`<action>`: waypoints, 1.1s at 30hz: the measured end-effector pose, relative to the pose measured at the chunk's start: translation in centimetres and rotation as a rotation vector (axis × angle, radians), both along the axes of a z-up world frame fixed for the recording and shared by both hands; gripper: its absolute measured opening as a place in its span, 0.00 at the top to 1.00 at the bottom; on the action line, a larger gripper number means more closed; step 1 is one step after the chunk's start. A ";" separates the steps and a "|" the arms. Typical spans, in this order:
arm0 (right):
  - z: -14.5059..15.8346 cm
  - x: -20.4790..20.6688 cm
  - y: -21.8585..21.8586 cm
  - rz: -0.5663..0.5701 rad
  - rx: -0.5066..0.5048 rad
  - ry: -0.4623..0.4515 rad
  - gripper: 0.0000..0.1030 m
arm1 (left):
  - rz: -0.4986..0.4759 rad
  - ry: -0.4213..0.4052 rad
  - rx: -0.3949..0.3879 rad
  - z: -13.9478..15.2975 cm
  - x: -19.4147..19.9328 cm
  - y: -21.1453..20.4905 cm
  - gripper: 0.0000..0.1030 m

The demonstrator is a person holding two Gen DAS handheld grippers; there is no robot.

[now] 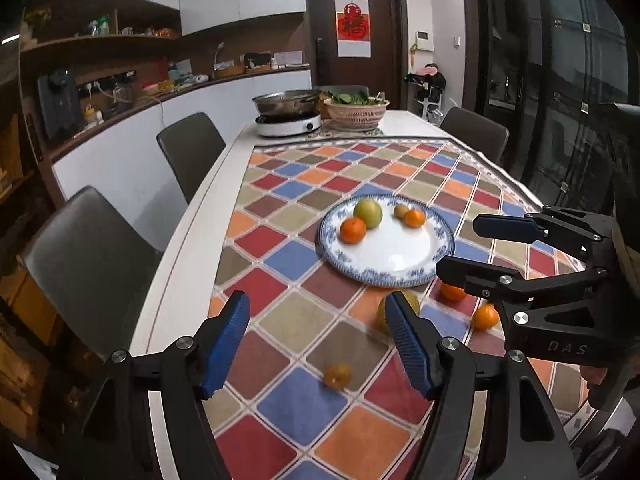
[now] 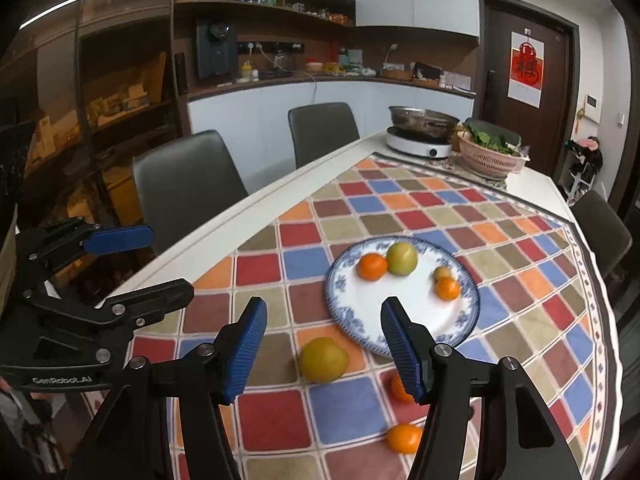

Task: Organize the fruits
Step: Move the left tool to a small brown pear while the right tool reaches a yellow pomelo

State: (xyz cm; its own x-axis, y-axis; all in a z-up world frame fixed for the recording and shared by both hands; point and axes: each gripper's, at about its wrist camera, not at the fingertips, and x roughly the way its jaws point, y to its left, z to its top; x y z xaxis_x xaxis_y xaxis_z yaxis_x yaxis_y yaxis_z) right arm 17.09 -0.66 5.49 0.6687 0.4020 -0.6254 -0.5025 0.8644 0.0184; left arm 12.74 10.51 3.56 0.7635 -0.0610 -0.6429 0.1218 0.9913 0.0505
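Both pairs of blue-padded fingers stand parted with nothing between them: the left gripper (image 1: 320, 344) hovers over the checked tablecloth (image 1: 288, 264) on the near side of the plate (image 1: 400, 276), and the right gripper (image 2: 324, 344) hangs just beside it, its jaws also spread and empty, one finger's tip over the plate's near rim. On the blue-patterned plate lie four fruits: a green-yellow apple (image 2: 402, 258) touching an orange mandarin (image 2: 372, 266) at the far side, and a small brownish fruit (image 2: 441, 272) touching a second mandarin (image 2: 447, 288) toward the right side. Off the plate, on the cloth just near its front edge, sits a yellow-green fruit (image 2: 323, 360); beside it a mandarin (image 2: 398, 390) is half hidden behind the right gripper's finger, and another mandarin (image 2: 404, 438) lies nearer still. A small yellow fruit (image 1: 338, 376), blurred, rests on the cloth well nearer than the plate, below the left gripper's open jaws.
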 end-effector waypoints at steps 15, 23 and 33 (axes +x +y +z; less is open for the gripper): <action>-6.6 0.6 0.7 -0.024 -0.038 0.150 0.42 | 0.028 0.100 -0.014 -6.6 -0.2 0.5 0.32; -9.0 1.6 0.7 -0.040 -0.054 0.192 0.42 | 0.011 0.119 -0.001 -8.7 0.4 0.4 0.33; -11.1 3.2 1.1 -0.040 -0.054 0.243 0.42 | -0.021 0.174 -0.038 -10.7 1.7 0.3 0.36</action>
